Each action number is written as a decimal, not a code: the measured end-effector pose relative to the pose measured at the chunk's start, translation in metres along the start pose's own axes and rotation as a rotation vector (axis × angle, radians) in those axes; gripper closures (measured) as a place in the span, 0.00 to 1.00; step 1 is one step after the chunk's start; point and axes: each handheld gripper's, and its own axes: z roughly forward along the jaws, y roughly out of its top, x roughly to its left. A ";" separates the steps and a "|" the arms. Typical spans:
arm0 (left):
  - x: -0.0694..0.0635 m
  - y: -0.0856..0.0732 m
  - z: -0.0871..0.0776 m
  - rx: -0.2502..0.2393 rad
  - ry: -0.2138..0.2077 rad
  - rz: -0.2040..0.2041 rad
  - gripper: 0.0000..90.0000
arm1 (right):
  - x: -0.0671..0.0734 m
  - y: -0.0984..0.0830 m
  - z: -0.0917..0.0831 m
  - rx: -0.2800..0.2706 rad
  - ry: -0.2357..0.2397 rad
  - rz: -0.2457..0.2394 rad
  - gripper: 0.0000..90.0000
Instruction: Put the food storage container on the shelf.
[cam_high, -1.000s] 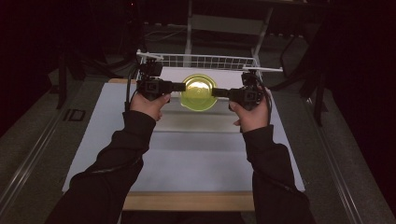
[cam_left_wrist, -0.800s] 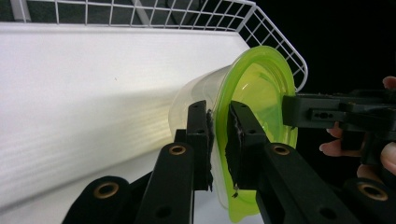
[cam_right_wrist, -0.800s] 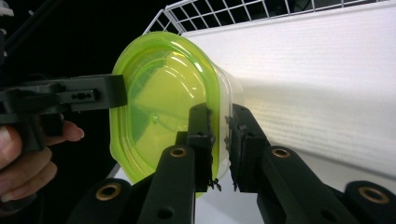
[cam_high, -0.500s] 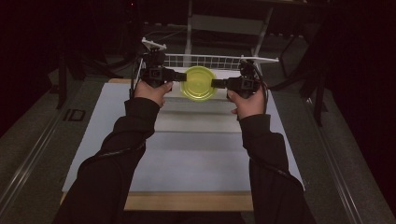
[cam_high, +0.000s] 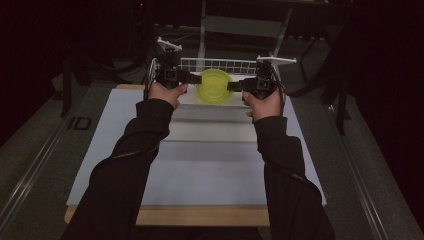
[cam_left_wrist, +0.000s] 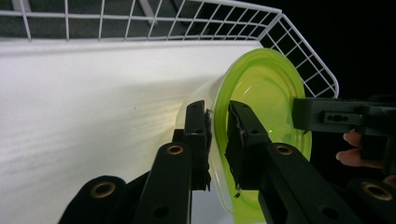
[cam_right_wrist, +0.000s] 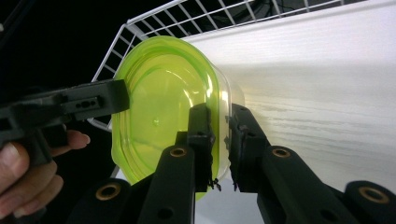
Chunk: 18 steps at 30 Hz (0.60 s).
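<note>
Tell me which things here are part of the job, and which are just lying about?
In use:
- container with green lid, gripped at opposite edges
- left gripper
- right gripper
- wire rack behind it, probably

Just there:
- white mat
- table

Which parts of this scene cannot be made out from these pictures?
- Contents of the round yellow-green plastic container: high view too small, its lid covers the opening.
- Container's underside: the left tool and right tool block it in the gripper views.
- White wire basket: its floor is behind the container; cut off by the edges in both gripper views.
</note>
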 end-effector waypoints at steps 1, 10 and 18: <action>0.001 0.000 0.001 -0.002 0.003 0.008 0.87 | -0.001 0.001 0.000 0.000 -0.003 0.012 0.89; 0.006 0.005 0.016 0.001 0.056 0.058 0.79 | 0.003 0.011 0.005 -0.031 -0.044 0.071 0.84; 0.007 0.005 0.019 -0.043 0.055 0.084 0.67 | 0.002 0.014 0.014 -0.022 -0.024 0.067 0.64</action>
